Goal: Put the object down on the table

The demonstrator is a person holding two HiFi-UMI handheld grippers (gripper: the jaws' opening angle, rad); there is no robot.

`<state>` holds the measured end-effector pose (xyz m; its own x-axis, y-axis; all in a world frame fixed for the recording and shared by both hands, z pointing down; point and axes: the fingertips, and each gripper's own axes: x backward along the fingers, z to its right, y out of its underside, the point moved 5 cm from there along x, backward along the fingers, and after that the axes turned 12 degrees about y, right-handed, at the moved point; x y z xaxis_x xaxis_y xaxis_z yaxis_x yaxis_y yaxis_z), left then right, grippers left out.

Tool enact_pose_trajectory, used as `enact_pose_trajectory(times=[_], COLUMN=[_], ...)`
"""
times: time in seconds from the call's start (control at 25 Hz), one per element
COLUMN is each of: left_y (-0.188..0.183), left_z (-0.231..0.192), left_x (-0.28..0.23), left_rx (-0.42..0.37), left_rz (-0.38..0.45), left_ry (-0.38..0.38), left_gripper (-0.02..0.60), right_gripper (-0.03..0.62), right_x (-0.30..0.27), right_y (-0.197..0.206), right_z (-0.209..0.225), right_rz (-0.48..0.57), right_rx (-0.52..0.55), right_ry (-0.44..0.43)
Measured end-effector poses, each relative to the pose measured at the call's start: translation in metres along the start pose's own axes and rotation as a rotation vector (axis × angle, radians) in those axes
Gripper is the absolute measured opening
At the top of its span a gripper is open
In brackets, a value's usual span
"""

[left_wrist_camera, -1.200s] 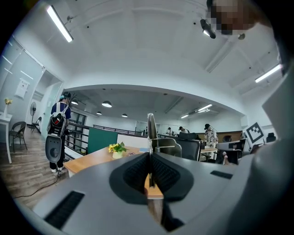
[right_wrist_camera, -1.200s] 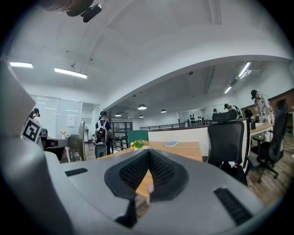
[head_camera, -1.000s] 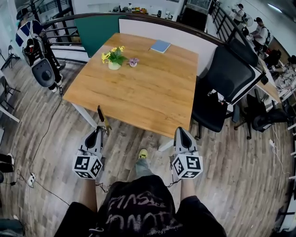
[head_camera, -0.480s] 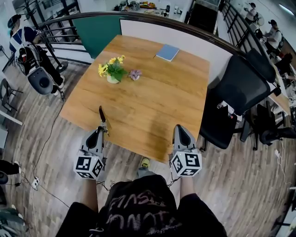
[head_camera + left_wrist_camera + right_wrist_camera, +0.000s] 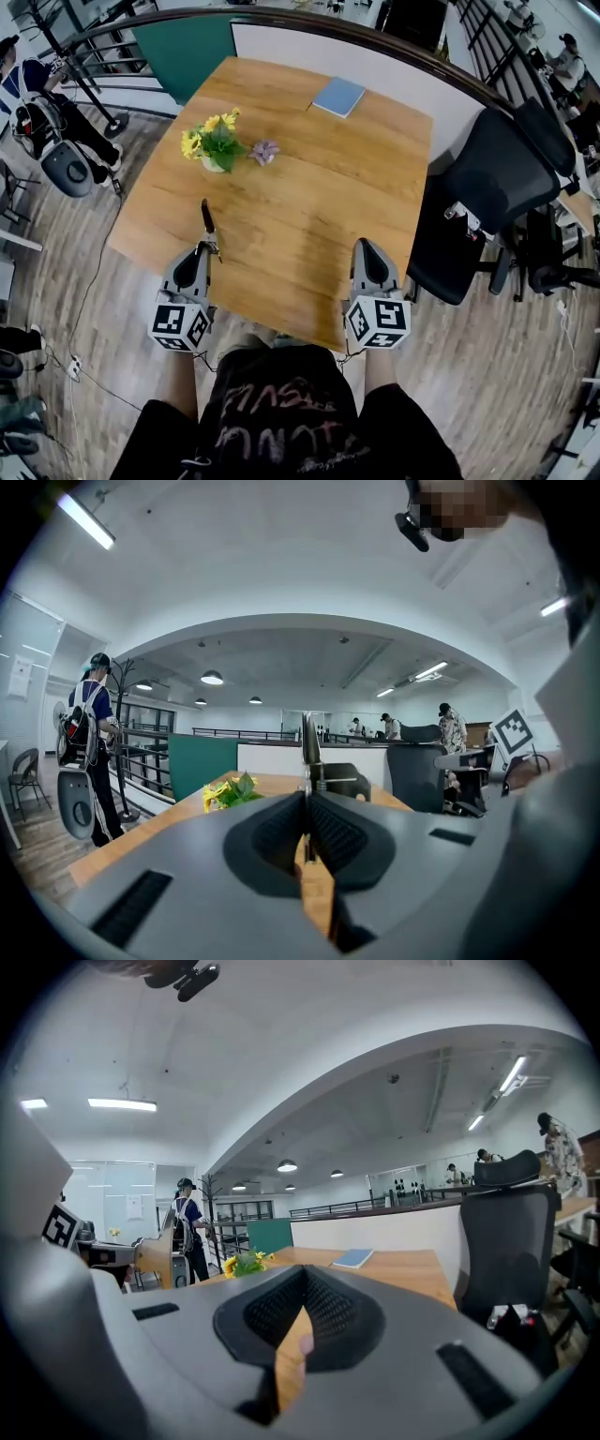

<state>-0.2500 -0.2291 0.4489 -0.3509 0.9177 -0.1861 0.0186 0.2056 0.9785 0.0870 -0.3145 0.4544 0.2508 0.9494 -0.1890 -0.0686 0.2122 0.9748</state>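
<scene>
The bench [image 5: 309, 197] is a broad square slab of warm, grained wood with a smooth matt top, filling the middle of the head view, and most of it is bare, so there is plenty of room to set something down. To its right stands a black office chair [image 5: 506, 178] with a padded back. The task is not yet done. The left hand-held gripper [image 5: 201, 250], a grey moulded shell with ribbed dark pads, is pinching the object [image 5: 207, 221] at its base, so the object sits off the wood over the bench's lower left part. The right hand-held gripper [image 5: 367, 244], of the same make, has its jaws pressed together on nothing, at the bench's lower right. What is left, as a judgement, is to lower the object onto the wood and let go. Toward the top of the frame lies a thin, flat blue book [image 5: 338, 97], and at upper left a small pot of yellow flowers [image 5: 211, 145]. The object itself is slim, dark and flat like a blade, with a glint of metal near the jaws; what exactly it is cannot be told.
</scene>
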Motion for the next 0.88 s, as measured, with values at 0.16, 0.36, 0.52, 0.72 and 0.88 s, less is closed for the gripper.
enact_pose_trajectory(times=[0.16, 0.36, 0.52, 0.72, 0.88], left_y=[0.001, -0.002, -0.002, -0.002, -0.004], left_z=[-0.005, -0.008, -0.011, -0.014, -0.019], left_x=[-0.014, -0.029, -0.043, -0.059, -0.070], left_rx=[-0.001, -0.019, -0.043, -0.085, -0.105], left_rz=[-0.023, -0.052, -0.071, -0.094, -0.100], left_ry=[0.008, 0.027, 0.066, 0.121, 0.159], left_gripper=[0.014, 0.015, 0.015, 0.015, 0.015], right_gripper=[0.005, 0.005, 0.005, 0.005, 0.005], right_x=[-0.010, -0.015, -0.018, -0.018, -0.022], right_y=[0.003, 0.001, 0.000, 0.004, 0.006], right_z=[0.004, 0.010, 0.015, 0.019, 0.023], right_rz=[-0.016, -0.022, -0.014, -0.012, -0.015], right_rx=[-0.006, -0.027, -0.029, -0.038, -0.073], right_ry=[0.013, 0.030, 0.063, 0.113, 0.155])
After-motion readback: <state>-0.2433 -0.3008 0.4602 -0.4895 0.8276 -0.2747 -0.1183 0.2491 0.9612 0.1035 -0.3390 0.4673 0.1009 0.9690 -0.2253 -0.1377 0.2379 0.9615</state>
